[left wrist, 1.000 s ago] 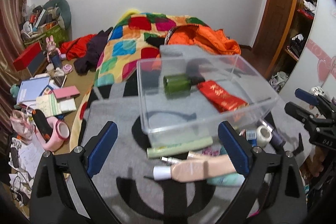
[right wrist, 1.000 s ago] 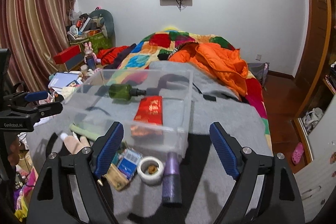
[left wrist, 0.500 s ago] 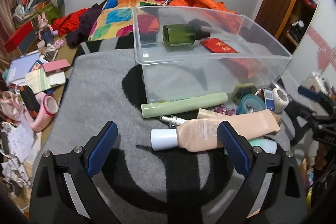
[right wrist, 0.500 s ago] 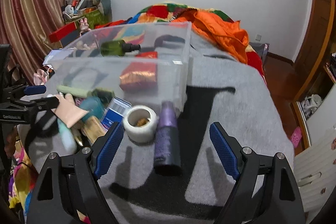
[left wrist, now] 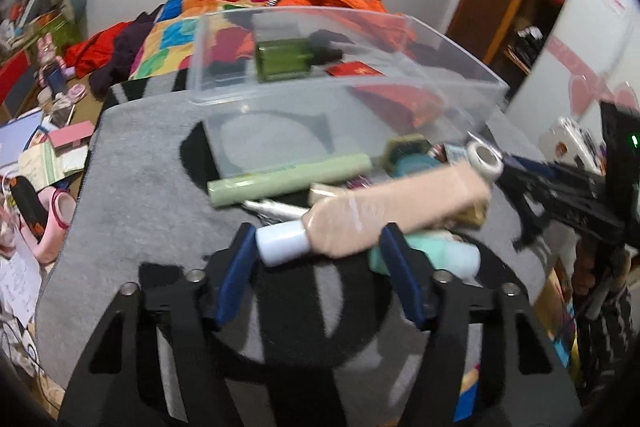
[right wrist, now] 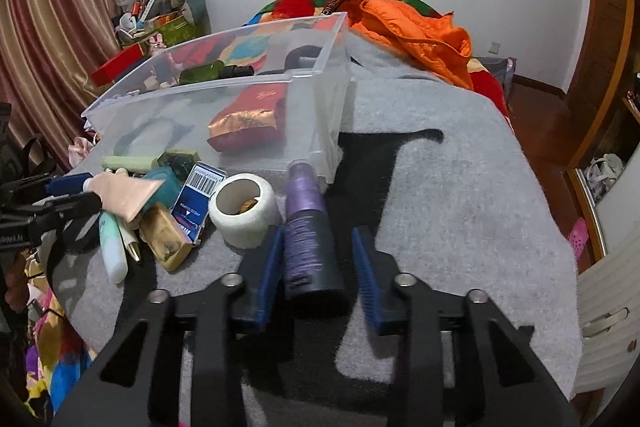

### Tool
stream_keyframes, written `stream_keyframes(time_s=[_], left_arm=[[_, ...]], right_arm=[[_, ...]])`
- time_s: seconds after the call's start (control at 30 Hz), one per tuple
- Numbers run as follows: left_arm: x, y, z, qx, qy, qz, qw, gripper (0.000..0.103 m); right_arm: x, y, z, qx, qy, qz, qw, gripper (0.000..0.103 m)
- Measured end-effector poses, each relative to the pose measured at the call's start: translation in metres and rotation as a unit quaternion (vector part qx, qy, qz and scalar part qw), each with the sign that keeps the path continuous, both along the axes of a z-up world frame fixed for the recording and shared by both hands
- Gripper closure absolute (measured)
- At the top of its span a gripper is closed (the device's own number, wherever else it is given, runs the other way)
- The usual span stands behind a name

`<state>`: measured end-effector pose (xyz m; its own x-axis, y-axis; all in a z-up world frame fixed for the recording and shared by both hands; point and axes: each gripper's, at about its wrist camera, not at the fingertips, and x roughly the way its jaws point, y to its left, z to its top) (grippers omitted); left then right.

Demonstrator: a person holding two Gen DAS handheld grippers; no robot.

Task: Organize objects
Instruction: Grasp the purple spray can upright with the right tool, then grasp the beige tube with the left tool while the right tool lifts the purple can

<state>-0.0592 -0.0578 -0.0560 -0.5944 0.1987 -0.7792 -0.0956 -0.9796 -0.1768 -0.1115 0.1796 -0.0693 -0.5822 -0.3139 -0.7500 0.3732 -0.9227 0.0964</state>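
A clear plastic bin (left wrist: 400, 67) (right wrist: 256, 83) on a grey blanket holds a green bottle (left wrist: 284, 59) and a red packet (right wrist: 248, 119). My left gripper (left wrist: 320, 247) has narrowed around a peach tube with a white cap (left wrist: 380, 215); the pads sit at its cap end, and contact is unclear. My right gripper (right wrist: 320, 251) has narrowed around a purple bottle (right wrist: 308, 227) lying on the blanket; the left pad touches it and a small gap shows at the right pad.
Loose items lie before the bin: a pale green tube (left wrist: 288, 179), a white tape roll (right wrist: 244, 207), a blue box (right wrist: 196, 203), a mint tube (right wrist: 112, 247). An orange jacket (right wrist: 416, 27) and patchwork quilt (left wrist: 168, 39) lie behind. Floor clutter (left wrist: 44, 143) is left.
Both grippers have moved down and forward and their jaws have closed in: the left around the peach tube, the right around the purple bottle.
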Motion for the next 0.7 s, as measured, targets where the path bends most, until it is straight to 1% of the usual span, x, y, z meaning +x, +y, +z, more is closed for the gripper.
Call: stream_keyframes(time_s=[0.03, 0.07, 0.1, 0.17, 0.23, 0.33, 0.4, 0.47, 0.5, 0.57, 0.6, 0.7], left_arm=[[0.001, 0.003, 0.0, 0.0, -0.003, -0.007, 1.0, 0.056], [0.004, 0.005, 0.0, 0.002, -0.008, -0.013, 0.9999, 0.062], [0.007, 0.008, 0.0, 0.007, -0.012, -0.02, 0.9997, 0.064], [0.014, 0.013, 0.0, 0.015, -0.019, -0.034, 0.9992, 0.075], [0.022, 0.018, 0.002, 0.011, -0.02, -0.042, 0.9989, 0.077], [0.03, 0.023, 0.009, -0.007, -0.011, -0.044, 0.9989, 0.077], [0.03, 0.022, 0.017, -0.013, 0.0, -0.037, 0.9992, 0.077], [0.026, 0.02, 0.024, -0.018, 0.01, -0.035, 0.9992, 0.075], [0.022, 0.02, 0.026, -0.024, 0.014, -0.035, 0.999, 0.069], [0.015, 0.022, 0.027, -0.042, 0.022, -0.04, 0.9981, 0.054], [0.011, 0.023, 0.024, -0.055, 0.023, -0.043, 0.9973, 0.051], [0.0, 0.026, 0.011, -0.071, 0.007, -0.054, 0.996, 0.051]], right_arm=[[0.001, -0.001, 0.0, 0.0, 0.0, 0.0, 1.0, 0.078], [0.002, -0.001, 0.0, 0.0, 0.001, -0.001, 1.0, 0.078], [0.002, 0.0, 0.0, -0.001, 0.0, -0.001, 1.0, 0.079], [0.004, 0.002, 0.0, -0.006, -0.001, -0.001, 1.0, 0.079], [0.006, 0.005, 0.0, -0.01, -0.002, -0.005, 1.0, 0.079], [0.012, 0.011, 0.001, -0.01, -0.002, -0.012, 1.0, 0.079], [0.015, 0.015, 0.002, -0.01, -0.003, -0.014, 1.0, 0.08], [0.02, 0.018, 0.003, -0.009, -0.002, -0.016, 1.0, 0.079], [0.022, 0.019, 0.004, -0.01, -0.002, -0.017, 1.0, 0.079], [0.023, 0.021, 0.004, -0.013, -0.004, -0.017, 1.0, 0.079], [0.025, 0.022, 0.004, -0.014, -0.005, -0.018, 1.0, 0.079], [0.028, 0.025, 0.005, -0.019, -0.006, -0.019, 1.0, 0.079]])
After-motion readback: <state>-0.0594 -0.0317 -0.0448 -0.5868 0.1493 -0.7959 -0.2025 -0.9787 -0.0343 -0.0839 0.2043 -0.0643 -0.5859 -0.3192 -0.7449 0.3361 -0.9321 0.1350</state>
